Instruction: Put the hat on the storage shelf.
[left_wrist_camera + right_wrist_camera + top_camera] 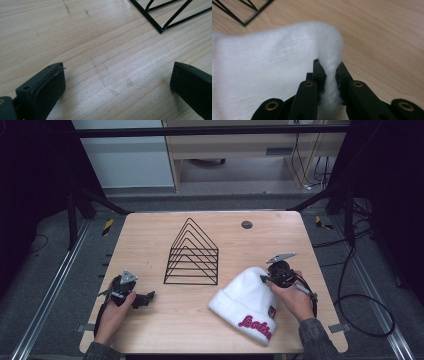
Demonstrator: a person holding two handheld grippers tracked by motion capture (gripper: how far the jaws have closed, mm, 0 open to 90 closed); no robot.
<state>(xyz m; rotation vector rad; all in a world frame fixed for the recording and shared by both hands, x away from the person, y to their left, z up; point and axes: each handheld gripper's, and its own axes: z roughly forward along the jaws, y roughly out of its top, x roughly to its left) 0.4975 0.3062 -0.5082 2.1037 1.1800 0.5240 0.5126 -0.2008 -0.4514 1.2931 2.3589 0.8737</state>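
Beanie (250, 302) work is at the pick-up step: the white knit hat lies flat on the table (200, 330), and one edge of it is already pinched.

Going left to right, the left tongs (145, 297) rest low on the wood, held in the left hand (117, 312). In the left gripper view their jaws stand wide apart with only bare table between them, and a corner of the wire rack (160, 25) lies ahead of them and to one side. These tongs hold nothing and sit well apart from the beanie.

Next comes the rack (192, 255), a black wire frame of nested triangles, standing upright between the two tongs and farther back on the table.

The beanie sits just in front of the right tongs (267, 280), its crown end near them and its cuff with red lettering pointing away toward the table's near edge. In the right gripper view the right tongs (329, 67) are clamped narrow on a fold of the white fabric (274, 65), the pads pressing it from both sides.

By my reading, the grip is made and the lift is not yet begun. The next move calls for raising the pinched edge gently, since a soft knit will sag and drag. The left tongs probably need to come across and take a second edge, so the hat can be carried or opened without slipping.
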